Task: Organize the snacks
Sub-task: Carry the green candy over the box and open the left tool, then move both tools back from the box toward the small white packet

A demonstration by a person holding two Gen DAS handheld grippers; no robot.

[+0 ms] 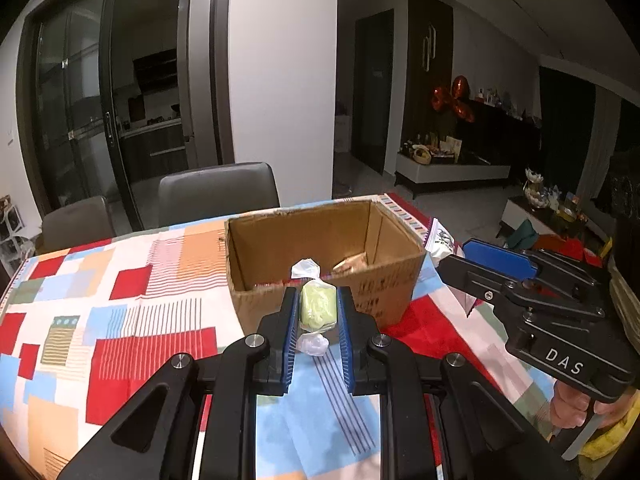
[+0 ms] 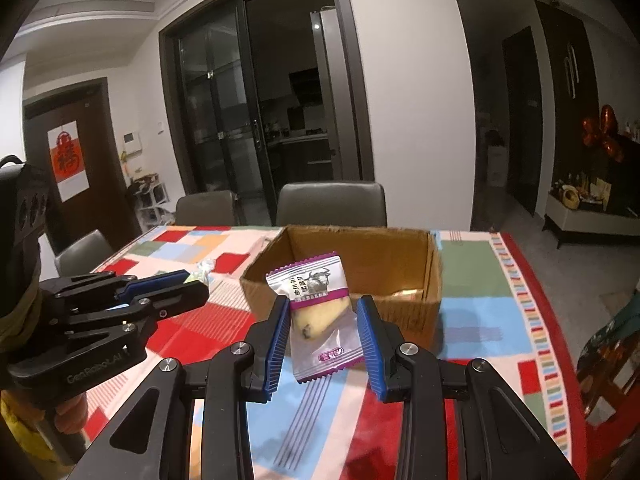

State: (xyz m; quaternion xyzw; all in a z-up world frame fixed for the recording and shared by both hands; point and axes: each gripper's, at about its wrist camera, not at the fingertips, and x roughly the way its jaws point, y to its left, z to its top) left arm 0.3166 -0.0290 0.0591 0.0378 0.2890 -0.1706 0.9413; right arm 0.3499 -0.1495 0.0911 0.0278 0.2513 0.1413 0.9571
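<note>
The tabletop, under a patchwork cloth of red, blue, orange and white blocks, runs out of both views at the near edge, hidden there by the black frames of the tools. On it stands an open cardboard box, its flaps gone or folded out of sight. Only a strip of its floor shows: a tan wrapped snack lies against the far right corner, and the rest of the contents is screened by the near wall. Dark print on the box's outer face is too blurred to read.

The right tongs hold a purple-and-silver packet above the tabletop, just before the box's near wall. The blue pads stand a little apart from the packet's sides in the right wrist view, so whether they truly pinch it cannot be told. The packet is clear in its lower half, showing a pale yellow wedge of pastry; its upper label carries a bull drawing and Chinese characters.

The left tongs are pressed onto a small pale green candy in clear twisted wrapping, held in front of the box's near wall. One twist of the wrapper pokes up, the other hangs below.
</note>
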